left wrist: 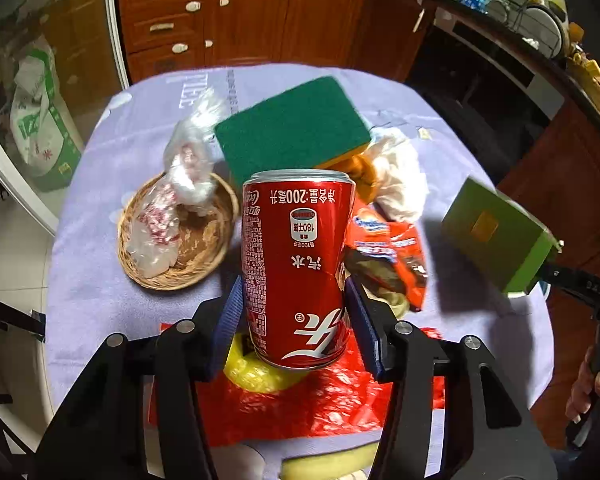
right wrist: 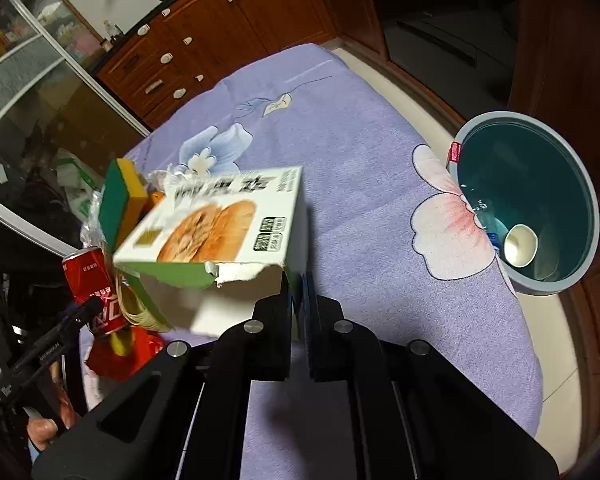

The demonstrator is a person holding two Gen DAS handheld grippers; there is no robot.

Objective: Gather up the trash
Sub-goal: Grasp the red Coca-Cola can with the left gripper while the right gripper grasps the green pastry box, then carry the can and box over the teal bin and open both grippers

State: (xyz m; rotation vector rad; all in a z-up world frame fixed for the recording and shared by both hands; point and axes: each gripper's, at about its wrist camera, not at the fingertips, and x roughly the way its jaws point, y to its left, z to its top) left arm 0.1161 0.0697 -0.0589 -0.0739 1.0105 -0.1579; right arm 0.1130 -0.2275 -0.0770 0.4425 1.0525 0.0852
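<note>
My left gripper (left wrist: 296, 300) is shut on a dented red cola can (left wrist: 298, 264) and holds it above the table; the can also shows in the right wrist view (right wrist: 94, 284). My right gripper (right wrist: 300, 292) is shut on the torn flap of a green and white food box (right wrist: 216, 220), lifted above the cloth; the box shows in the left wrist view (left wrist: 496, 236). A teal trash bin (right wrist: 532, 204) stands past the table's right edge, with a paper cup (right wrist: 520, 245) and a plastic bottle inside.
On the purple flowered tablecloth (right wrist: 360, 152) lie a green and yellow sponge (left wrist: 292, 128), a wicker basket (left wrist: 220, 256) holding a clear plastic bag (left wrist: 172, 216), an orange snack wrapper (left wrist: 392, 252), white plastic, a red bag (left wrist: 300, 404) and a banana (left wrist: 328, 460). Wooden cabinets stand behind.
</note>
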